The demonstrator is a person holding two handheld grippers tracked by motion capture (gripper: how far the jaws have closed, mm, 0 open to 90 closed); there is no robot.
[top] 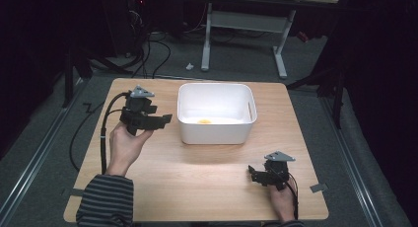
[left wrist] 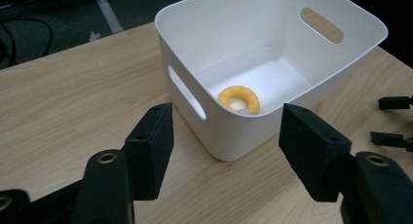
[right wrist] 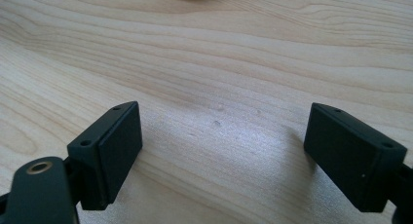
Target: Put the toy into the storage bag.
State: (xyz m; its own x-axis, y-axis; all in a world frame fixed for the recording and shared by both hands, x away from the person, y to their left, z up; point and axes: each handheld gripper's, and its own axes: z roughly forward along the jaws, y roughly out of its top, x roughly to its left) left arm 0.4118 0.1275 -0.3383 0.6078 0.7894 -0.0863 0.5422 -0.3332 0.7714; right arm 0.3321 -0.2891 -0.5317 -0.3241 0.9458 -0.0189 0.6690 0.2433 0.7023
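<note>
Between my left gripper's [left wrist: 226,156] two spread black jaws, nothing is held; just beyond them stands the white bin [left wrist: 234,131], its near corner facing me. On its floor, against the near wall, lies a yellow ring [left wrist: 239,99], flat and alone, past my jaws and below the rim. From above, the ring [top: 204,121] sits at the bin's [top: 217,133] front edge, right of my left gripper [top: 165,119]. Well apart, near the table's [top: 197,177] front right, my right gripper [top: 252,172] hovers low over bare wood, jaws wide and empty [right wrist: 224,156]
</note>
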